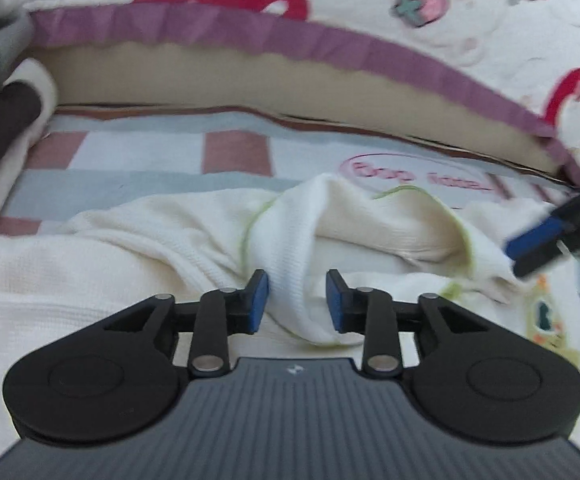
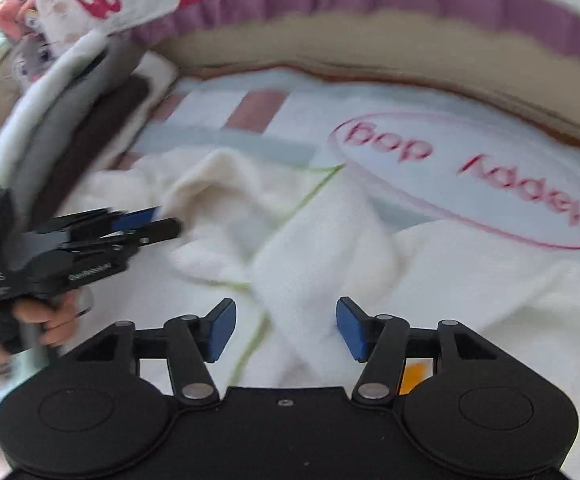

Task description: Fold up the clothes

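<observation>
A cream knit garment (image 1: 178, 240) with light green stitching lies crumpled on a bed sheet (image 1: 138, 152) checked in pale blue, white and dull red. No single direction or long axis can be read for the garment as a whole.

Left wrist view: the left hand-held gripper (image 1: 297, 300) has its blue pads apart, and a raised band of the garment runs between them, from the top of the fold down toward the camera. Contact of the pads with the cloth cannot be confirmed; a gap shows on the right side. This view alone shows a small printed patch (image 1: 545, 320) on the garment at right, and the right hand-held gripper enters blurred at the right edge.

Right wrist view: the right hand-held gripper (image 2: 286, 328) stands with jaws wide apart over a cloth band that runs diagonally from lower left to upper right; nothing is clamped. Only this view shows a hand (image 2: 46, 320) holding the left tool, a stack of folded clothes (image 2: 70, 152) at left, and an oval pink print (image 2: 469, 184) on the sheet.

A quilt with purple trim (image 1: 329, 40) lies behind.
</observation>
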`<state>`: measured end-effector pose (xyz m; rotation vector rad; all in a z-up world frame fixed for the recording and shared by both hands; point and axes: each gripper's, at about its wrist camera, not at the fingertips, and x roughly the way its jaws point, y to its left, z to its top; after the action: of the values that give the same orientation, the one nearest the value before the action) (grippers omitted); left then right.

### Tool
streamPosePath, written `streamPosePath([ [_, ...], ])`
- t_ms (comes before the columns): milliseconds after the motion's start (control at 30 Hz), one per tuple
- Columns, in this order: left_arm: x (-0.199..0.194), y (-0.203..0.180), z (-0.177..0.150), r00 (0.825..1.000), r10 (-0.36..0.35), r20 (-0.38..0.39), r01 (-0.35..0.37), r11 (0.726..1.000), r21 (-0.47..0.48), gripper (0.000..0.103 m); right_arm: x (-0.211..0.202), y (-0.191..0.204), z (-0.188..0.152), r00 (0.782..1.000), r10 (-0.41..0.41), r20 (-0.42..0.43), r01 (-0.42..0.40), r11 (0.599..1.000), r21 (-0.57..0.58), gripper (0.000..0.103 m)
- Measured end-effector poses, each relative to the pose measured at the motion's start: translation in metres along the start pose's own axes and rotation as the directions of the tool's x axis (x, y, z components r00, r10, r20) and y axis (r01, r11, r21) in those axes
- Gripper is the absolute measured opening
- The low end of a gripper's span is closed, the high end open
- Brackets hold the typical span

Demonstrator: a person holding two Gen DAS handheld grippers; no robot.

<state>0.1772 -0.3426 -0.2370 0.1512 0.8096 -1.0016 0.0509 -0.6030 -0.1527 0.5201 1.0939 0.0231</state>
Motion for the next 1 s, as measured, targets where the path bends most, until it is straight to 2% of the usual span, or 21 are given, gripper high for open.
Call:
streamPosePath([
  [67,-0.01,-0.001,-0.001,0.999,-0.011,0.035,0.01,0.999,0.036,0.035,-0.008,0.003,0.011,0.996,-0.083,0.027,0.084,0.994,-0.067,0.061],
  [100,-0.013,0.0,-0.001,0.998,0.0,0.057,-0.002,0.999,0.037,0.041,-0.01,0.004,0.015,0.993,-0.109,0.034,0.112,0.989,-0.1,0.061],
  [167,-0.012,0.006,0.001,0.997,0.035,0.075,-0.034,0.999,-0.008,0.044,-0.008,0.004,0.022,0.989,-0.146,0.039,0.15,0.979,-0.135,0.061],
  [233,-0.003,0.017,0.006,0.997,0.065,0.043,-0.061,0.994,-0.089,0.044,0.002,-0.001,0.027,0.986,-0.163,0.024,0.164,0.978,-0.13,0.061],
  [300,0.008,0.027,0.01,0.998,0.065,0.025,-0.06,0.986,-0.157,0.044,0.02,-0.006,0.028,0.987,-0.16,-0.004,0.158,0.98,-0.119,0.061],
  [367,0.021,0.027,0.017,0.999,0.05,0.01,-0.048,0.987,-0.151,0.044,0.039,-0.01,0.027,0.987,-0.157,-0.032,0.152,0.982,-0.111,0.061],
  [400,0.028,0.027,0.021,0.999,0.043,0.002,-0.042,0.988,-0.147,0.044,0.045,-0.007,0.025,0.985,-0.17,-0.032,0.164,0.975,-0.149,0.054],
  [433,0.033,0.022,0.025,0.999,0.034,-0.006,-0.034,0.991,-0.132,0.044,0.049,-0.001,0.022,0.981,-0.194,-0.021,0.185,0.958,-0.217,0.011],
  [467,0.039,0.018,0.029,1.0,0.025,-0.014,-0.027,0.993,-0.118,0.044,0.054,0.005,0.018,0.976,-0.218,-0.008,0.207,0.936,-0.284,0.005],
  [500,0.042,0.014,0.033,1.0,0.022,-0.021,-0.024,0.993,-0.118,0.044,0.052,0.008,0.018,0.975,-0.223,0.015,0.217,0.928,-0.303,0.003],
  [567,0.043,0.009,0.037,1.0,0.006,-0.014,-0.007,0.992,-0.125,0.045,0.031,0.002,0.027,0.969,-0.214,0.121,0.236,0.946,-0.222,0.003],
  [600,0.041,0.007,0.038,1.0,0.001,0.004,-0.001,0.991,-0.132,0.047,0.02,-0.003,0.033,0.954,-0.236,0.184,0.269,0.946,-0.181,0.003],
  [667,0.037,0.007,0.038,0.999,-0.009,0.034,0.014,0.988,-0.156,0.048,-0.004,-0.02,0.045,0.903,-0.305,0.302,0.34,0.938,-0.072,0.003],
  [733,0.036,0.007,0.039,0.998,-0.033,0.045,0.041,0.983,-0.181,0.05,-0.022,-0.037,0.056,0.856,-0.357,0.374,0.375,0.927,0.027,0.003],
  [767,0.036,0.006,0.04,0.998,-0.042,0.042,0.049,0.981,-0.188,0.05,-0.026,-0.042,0.06,0.842,-0.374,0.388,0.384,0.922,0.055,0.003],
  [933,0.034,0.005,0.043,0.995,-0.066,0.077,0.083,0.966,-0.243,0.058,-0.024,-0.042,0.068,0.813,-0.402,0.421,0.41,0.909,0.075,0.002],
  [1000,0.04,0.006,0.046,0.996,-0.063,0.068,0.08,0.96,-0.27,0.065,-0.021,-0.036,0.068,0.794,-0.415,0.444,0.433,0.899,0.066,0.002],
])
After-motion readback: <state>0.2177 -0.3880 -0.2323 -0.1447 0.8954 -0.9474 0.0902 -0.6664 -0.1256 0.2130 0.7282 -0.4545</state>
